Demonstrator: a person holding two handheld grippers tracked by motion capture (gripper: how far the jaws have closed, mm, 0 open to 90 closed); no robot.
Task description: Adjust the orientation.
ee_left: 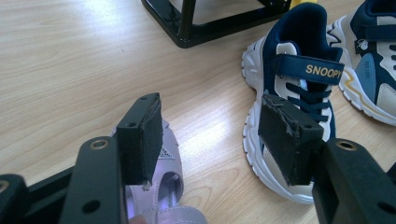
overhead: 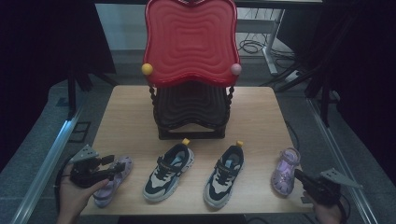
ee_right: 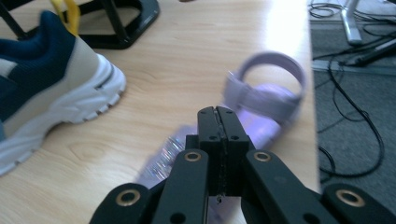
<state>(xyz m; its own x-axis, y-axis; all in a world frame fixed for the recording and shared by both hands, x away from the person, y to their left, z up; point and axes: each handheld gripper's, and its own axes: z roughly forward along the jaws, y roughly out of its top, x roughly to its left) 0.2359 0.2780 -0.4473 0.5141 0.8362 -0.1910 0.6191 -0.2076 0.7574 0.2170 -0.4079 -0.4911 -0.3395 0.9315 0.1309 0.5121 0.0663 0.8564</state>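
Four shoes lie in a row near the front of the wooden table (overhead: 130, 116). A purple sandal (overhead: 122, 164) is at the left, two navy and cream sneakers (overhead: 169, 171) (overhead: 224, 176) in the middle, a second purple sandal (overhead: 286, 170) at the right. My left gripper (overhead: 109, 165) hovers over the left sandal (ee_left: 163, 196) with its jaws wide open (ee_left: 215, 135) and nothing between the pads. One sneaker (ee_left: 299, 70) lies just beyond it. My right gripper (overhead: 299, 175) is at the right sandal's near end. Its jaws (ee_right: 218, 114) are shut, pads together and empty, over the blurred sandal (ee_right: 271, 93).
A rack stands at the table's middle back, with a red wavy tray (overhead: 190, 42) on top and a black tray (overhead: 190, 105) below; its black foot (ee_left: 205, 28) is close behind the shoes. The table's right edge lies next to the right sandal, with cables (ee_right: 355, 116) on the floor beyond.
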